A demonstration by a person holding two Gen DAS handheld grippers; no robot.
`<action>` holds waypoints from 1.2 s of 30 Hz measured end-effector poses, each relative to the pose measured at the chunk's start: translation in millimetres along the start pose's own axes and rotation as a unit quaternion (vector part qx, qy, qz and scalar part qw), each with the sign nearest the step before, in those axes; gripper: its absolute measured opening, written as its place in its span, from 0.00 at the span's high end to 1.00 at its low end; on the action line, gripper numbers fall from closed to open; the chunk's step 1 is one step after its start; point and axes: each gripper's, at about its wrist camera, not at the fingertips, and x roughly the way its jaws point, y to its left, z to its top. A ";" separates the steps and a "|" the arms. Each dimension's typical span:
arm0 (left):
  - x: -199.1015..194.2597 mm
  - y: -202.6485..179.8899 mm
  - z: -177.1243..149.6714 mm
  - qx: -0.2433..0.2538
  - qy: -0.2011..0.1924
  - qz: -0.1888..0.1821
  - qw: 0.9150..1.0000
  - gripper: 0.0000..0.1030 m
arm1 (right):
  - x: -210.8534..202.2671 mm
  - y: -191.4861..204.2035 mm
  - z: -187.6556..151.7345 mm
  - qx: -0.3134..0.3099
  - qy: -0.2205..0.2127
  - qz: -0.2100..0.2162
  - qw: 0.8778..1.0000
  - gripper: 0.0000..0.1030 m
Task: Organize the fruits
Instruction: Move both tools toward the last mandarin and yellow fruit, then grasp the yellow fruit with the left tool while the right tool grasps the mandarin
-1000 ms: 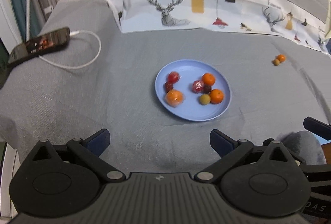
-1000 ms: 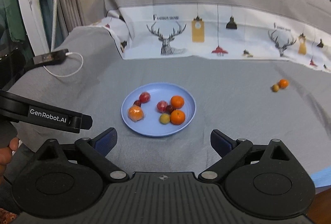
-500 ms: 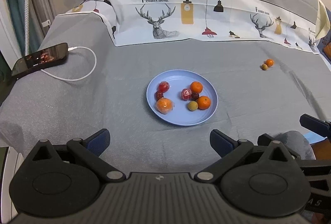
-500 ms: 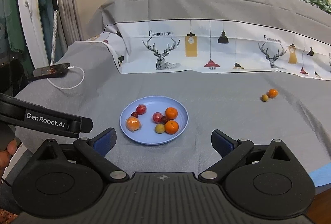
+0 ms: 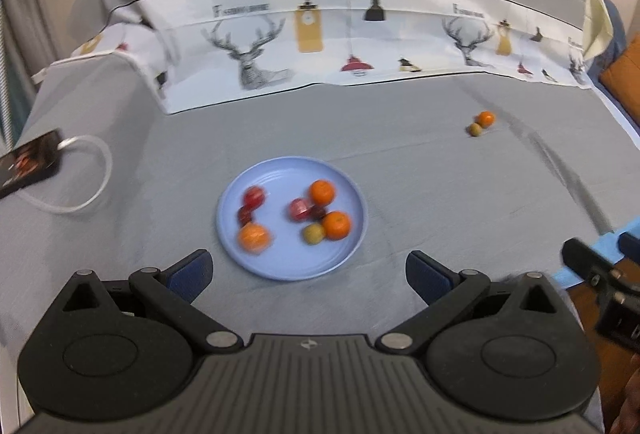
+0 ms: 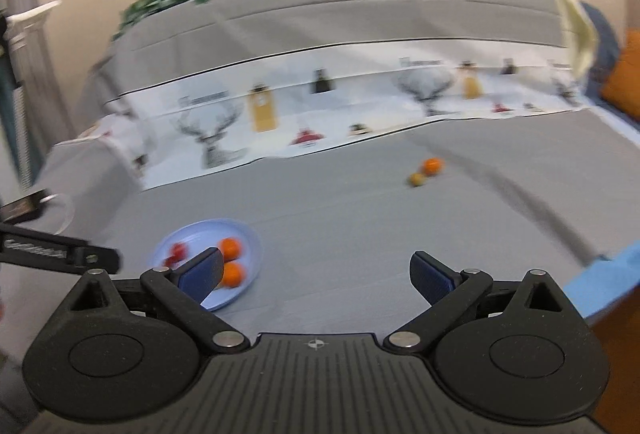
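A blue plate [image 5: 348, 189] lies on the grey bedcover and holds several small fruits: oranges, red ones and a greenish one [image 5: 313, 234]. It also shows in the right wrist view [image 6: 248, 234], partly behind a finger. A loose orange [image 5: 486, 118] and a small greenish fruit [image 5: 475, 129] lie together far to the right; they also show in the right wrist view as an orange [image 6: 432, 165] and a greenish fruit [image 6: 417, 179]. My left gripper [image 5: 308, 274] is open and empty, near the plate's front edge. My right gripper [image 6: 316, 274] is open and empty, well short of the loose fruits.
A phone [image 5: 28, 161] with a white cable [image 5: 92, 189] lies at the left. A deer-print cloth [image 5: 320, 45] covers the back. The bed's right edge shows a blue strip [image 6: 600, 274]. The right gripper's body [image 5: 604, 282] shows at the right of the left wrist view.
Both views have tilted up and swung right. The plate has shifted left in the right wrist view, and the loose fruits now lie closer to its centre. Both grippers stay open.
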 end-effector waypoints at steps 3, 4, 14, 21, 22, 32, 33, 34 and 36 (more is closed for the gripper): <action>15.3 -19.5 11.3 0.006 0.013 -0.012 1.000 0.00 | 7.6 -23.6 5.1 -0.007 -0.012 -0.039 0.999 0.03; 22.1 -26.7 15.7 0.007 0.018 -0.016 1.000 0.00 | 11.1 -31.8 6.0 -0.009 -0.015 -0.049 0.999 0.03; 114.6 -116.2 76.6 0.046 0.044 -0.064 0.996 0.00 | 94.0 -125.8 25.3 0.022 -0.001 -0.108 0.994 0.01; 244.1 -196.2 125.3 0.080 0.077 -0.085 0.990 0.00 | 217.8 -179.5 21.6 0.029 0.048 -0.132 0.990 0.01; 266.2 -207.4 130.6 0.085 0.085 -0.088 0.989 0.00 | 237.8 -183.9 18.5 0.019 0.062 -0.135 0.989 0.01; 414.2 -285.2 176.5 0.135 0.095 -0.097 0.982 0.00 | 374.2 -223.5 11.0 -0.034 0.063 -0.079 0.994 0.01; 419.1 -287.1 178.6 0.140 0.086 -0.090 0.982 0.00 | 380.1 -225.8 13.8 -0.034 0.058 -0.076 0.995 0.01; 421.0 -288.5 180.5 0.150 0.066 -0.084 0.983 0.00 | 386.5 -226.0 16.7 -0.040 0.053 -0.069 0.995 0.01; 423.1 -286.1 182.6 0.169 0.050 -0.077 0.981 0.00 | 397.8 -222.5 23.8 -0.052 0.047 -0.053 0.996 0.01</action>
